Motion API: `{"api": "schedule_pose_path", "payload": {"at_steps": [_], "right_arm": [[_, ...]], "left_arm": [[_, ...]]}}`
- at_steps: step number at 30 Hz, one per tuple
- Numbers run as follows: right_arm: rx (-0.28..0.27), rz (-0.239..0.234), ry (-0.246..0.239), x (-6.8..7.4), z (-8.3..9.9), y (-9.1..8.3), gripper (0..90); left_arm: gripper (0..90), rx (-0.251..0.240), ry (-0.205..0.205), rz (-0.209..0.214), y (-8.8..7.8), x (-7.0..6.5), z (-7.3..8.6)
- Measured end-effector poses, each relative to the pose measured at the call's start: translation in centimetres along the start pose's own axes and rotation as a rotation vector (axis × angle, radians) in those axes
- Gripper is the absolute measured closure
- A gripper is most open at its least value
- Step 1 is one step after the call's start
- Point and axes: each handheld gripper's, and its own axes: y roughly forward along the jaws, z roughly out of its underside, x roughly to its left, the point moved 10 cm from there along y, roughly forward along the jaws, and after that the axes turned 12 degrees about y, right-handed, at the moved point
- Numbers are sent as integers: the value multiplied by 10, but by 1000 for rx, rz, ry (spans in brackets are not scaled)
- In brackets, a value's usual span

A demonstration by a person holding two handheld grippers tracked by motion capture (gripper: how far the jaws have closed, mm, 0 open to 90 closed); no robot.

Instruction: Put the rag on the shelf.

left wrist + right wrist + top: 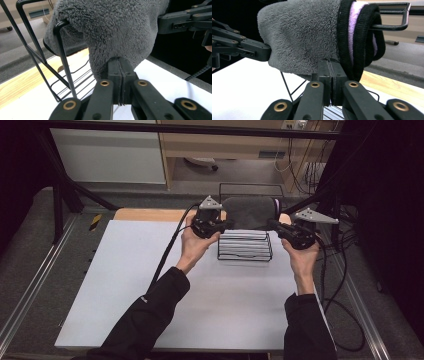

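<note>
Table (pixel 150 295): a white top with a strip of bare wood along its far edge, fenced by a dark frame; grey floor and pale cabinets lie beyond.
Person: two forearms in black sleeves come in from the bottom of the high view, each hand gripping a tool near the far middle of the table.
Wire rack (pixel 245 246): a black rack stands on the white top between the two hands; in the left gripper view its upright loops (pixel 62 57) rise to the left of the jaws, and one loop runs up under the cloth.
Grey cloth (pixel 250 212): a fleecy grey piece draped over the top of the rack, stretched between the two tools; a black hem with a lilac lining (pixel 355 32) shows at its right end, hooked around a rack bar.
Left gripper (pixel 119 75): jaws pressed together on the lower edge of the cloth's left end.
Right gripper (pixel 331 75): jaws closed tight on the lower edge of the cloth, just beside the black hem.
Cables (pixel 167 250): black leads trail from both tools toward the table's near side.
</note>
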Motion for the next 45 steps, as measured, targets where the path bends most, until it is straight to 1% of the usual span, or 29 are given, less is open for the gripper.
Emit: {"api": "schedule_pose_path", "payload": {"at_steps": [3,5,7,9,12,14,16,19,21,24,27,29,33,39,44,45], "right_arm": [[-16,-16,-15,5,-3,-6,816],[-23,-27,-15,9,-5,-10,763],[-22,-30,-25,13,-7,-13,719],[-29,-29,-28,16,-11,-16,665],[-38,-34,-20,20,-16,-20,593],[-36,-36,-19,22,-18,-22,543],[-34,-33,-19,23,-19,-25,458],[-27,-41,-3,25,-17,-30,358],[-22,-29,0,25,-14,-32,278],[-19,-9,-4,24,-9,-35,192],[1,-25,7,26,0,-37,130],[19,-31,0,28,9,-36,104],[61,-46,-9,34,29,-32,68],[129,-69,-14,44,62,-24,24],[183,-87,-2,49,91,-18,10],[186,-96,6,51,96,-17,10]], "left_arm": [[840,-1,6,2,-6,-1,-1],[803,1,8,6,-11,-2,-2],[762,7,23,-7,-15,-2,-3],[699,16,25,-4,-19,-2,-3],[620,38,25,-19,-26,1,1],[560,63,12,-18,-30,3,7],[536,88,14,-27,-35,5,14],[487,104,9,-30,-43,8,24],[452,107,9,-37,-49,9,31],[387,118,6,-38,-58,12,44],[346,134,11,-48,-65,13,60],[304,152,11,-49,-69,12,73],[219,184,23,-62,-78,11,97],[128,209,32,-78,-92,6,134],[85,211,10,-89,-104,2,163],[81,216,8,-95,-106,1,169]]}}
